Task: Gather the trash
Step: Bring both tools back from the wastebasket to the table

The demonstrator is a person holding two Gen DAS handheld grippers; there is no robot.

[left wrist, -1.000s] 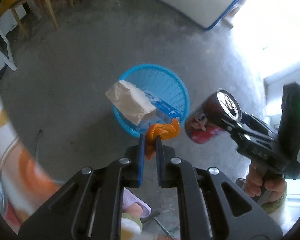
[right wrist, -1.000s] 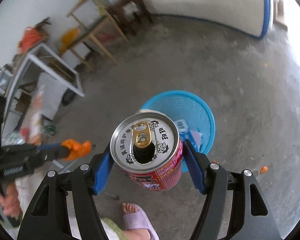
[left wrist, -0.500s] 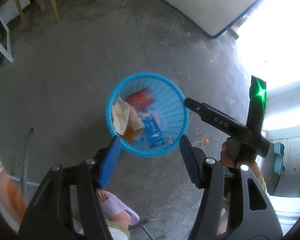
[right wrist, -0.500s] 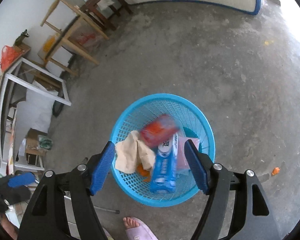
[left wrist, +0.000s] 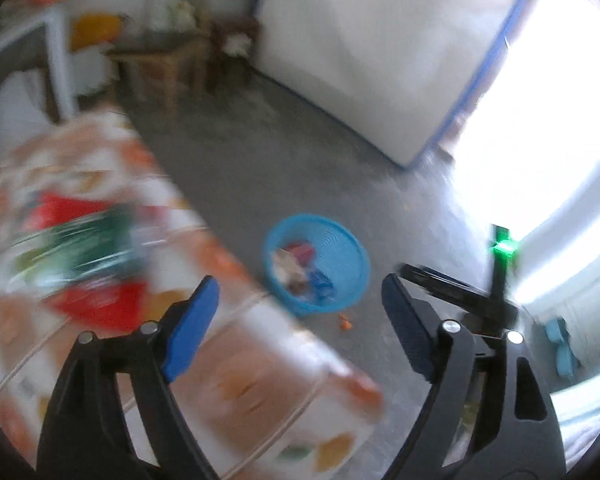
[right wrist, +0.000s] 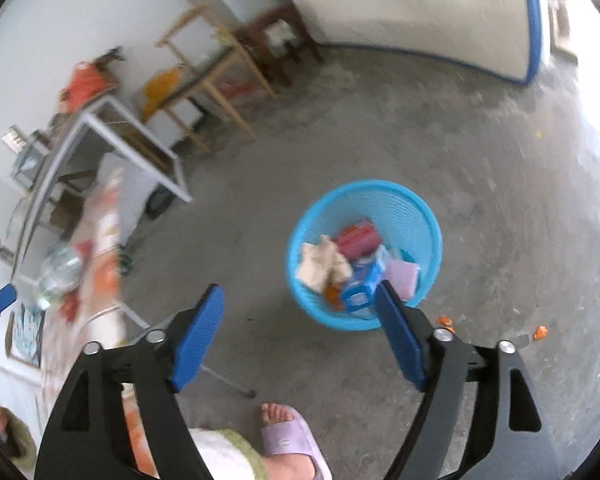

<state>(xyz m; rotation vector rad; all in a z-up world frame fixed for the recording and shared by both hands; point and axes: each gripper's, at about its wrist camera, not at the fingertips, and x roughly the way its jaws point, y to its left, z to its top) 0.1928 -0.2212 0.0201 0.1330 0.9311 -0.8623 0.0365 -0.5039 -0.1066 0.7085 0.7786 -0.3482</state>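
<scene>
left gripper [left wrist: 300, 312] — fingers apart, empty | right gripper [right wrist: 300, 332] — fingers apart, empty | blue basket [right wrist: 420, 208] on floor [right wrist: 500, 160], holds red can [right wrist: 358, 238], crumpled paper [right wrist: 320, 260], blue packet [right wrist: 364, 280]

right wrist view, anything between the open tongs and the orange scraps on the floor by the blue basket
Nothing visible does. The orange scraps lie on bare concrete just right of the blue basket, and the right tongs are open and empty above them.

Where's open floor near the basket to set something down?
Bare concrete floor runs from the blue basket to the white wall. Also bare between basket and metal frame. Crowded: orange scraps by the basket's near side, sandaled foot below.
</scene>
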